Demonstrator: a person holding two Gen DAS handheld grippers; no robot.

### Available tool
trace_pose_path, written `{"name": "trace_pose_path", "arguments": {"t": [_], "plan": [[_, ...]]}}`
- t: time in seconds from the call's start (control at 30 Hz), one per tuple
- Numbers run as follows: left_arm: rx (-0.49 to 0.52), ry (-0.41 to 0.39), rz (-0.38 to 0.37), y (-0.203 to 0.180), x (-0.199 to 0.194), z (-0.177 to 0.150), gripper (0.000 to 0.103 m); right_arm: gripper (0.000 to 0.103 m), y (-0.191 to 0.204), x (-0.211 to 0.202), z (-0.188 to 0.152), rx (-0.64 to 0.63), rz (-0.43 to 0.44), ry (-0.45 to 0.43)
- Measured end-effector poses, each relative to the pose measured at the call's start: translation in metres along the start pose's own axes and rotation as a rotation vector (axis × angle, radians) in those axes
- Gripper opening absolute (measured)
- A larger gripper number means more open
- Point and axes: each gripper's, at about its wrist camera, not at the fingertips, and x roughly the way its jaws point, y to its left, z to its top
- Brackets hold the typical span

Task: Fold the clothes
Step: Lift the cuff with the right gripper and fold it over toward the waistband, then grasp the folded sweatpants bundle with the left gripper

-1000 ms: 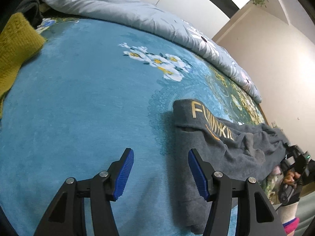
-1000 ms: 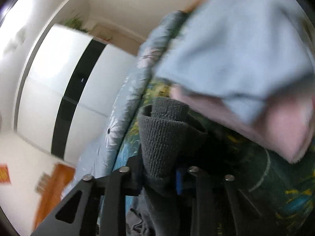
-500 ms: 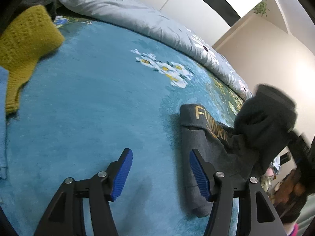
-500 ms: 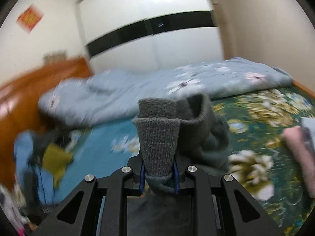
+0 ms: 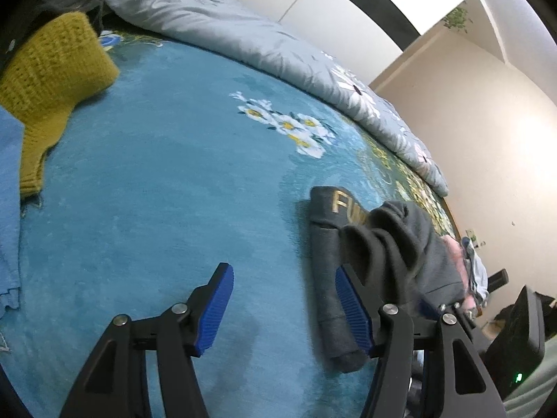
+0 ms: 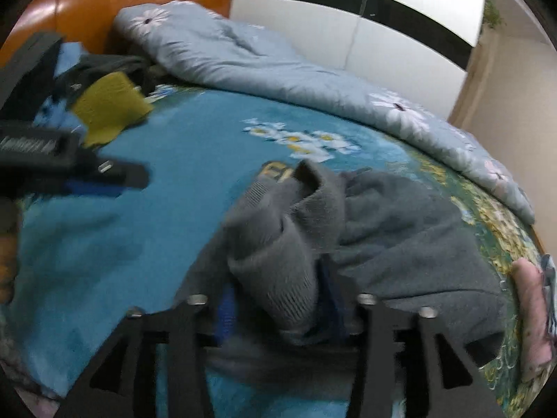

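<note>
A dark grey sweatshirt (image 5: pixel 379 244) with gold lettering lies on the blue flowered bedspread (image 5: pixel 156 174). Its far end is folded back over the lettered part. My left gripper (image 5: pixel 283 306) is open and empty, low over the bedspread just left of the sweatshirt's near edge. My right gripper (image 6: pixel 278 299) has its jaws partly apart, with the sweatshirt's ribbed grey cuff (image 6: pixel 278 278) lying between them over the folded sweatshirt (image 6: pixel 400 237). The left gripper's black body (image 6: pixel 52 160) shows at the left of the right wrist view.
A mustard knit garment (image 5: pixel 52 80) and a blue cloth (image 5: pixel 8 181) lie at the left. A grey flowered duvet (image 5: pixel 261 45) is bunched along the far side. Pink and light blue folded clothes (image 6: pixel 532 299) sit at the right. A wooden headboard (image 6: pixel 104 7) stands behind.
My right gripper swung the sweatshirt's far end up and over onto the lettered part, and its jaws have spread around the cuff. My left gripper stayed open, shifting slightly.
</note>
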Motion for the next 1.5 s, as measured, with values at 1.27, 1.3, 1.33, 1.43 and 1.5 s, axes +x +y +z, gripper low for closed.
{"name": "trace_pose_path", "arguments": {"t": [1.27,1.3,1.33,1.43,1.5], "plan": [[0.107,0.115,-0.118,-0.028,0.051,-0.020,0.017,0.062,-0.174,-0.072,-0.053,0.682,0.073,-0.150],[0.136,0.108,-0.099,-0.035,0.049,-0.019,0.017,0.062,-0.171,-0.070,-0.045,0.668,0.086,-0.154],[0.159,0.100,-0.081,-0.040,0.047,-0.017,0.021,0.062,-0.167,-0.070,-0.036,0.648,0.100,-0.164],[0.166,0.045,-0.057,-0.044,0.027,-0.005,0.023,0.062,-0.153,-0.071,-0.010,0.552,0.121,-0.183],[0.202,-0.033,-0.006,-0.051,0.009,0.005,0.027,0.062,-0.146,-0.070,0.002,0.486,0.098,-0.176]]}}
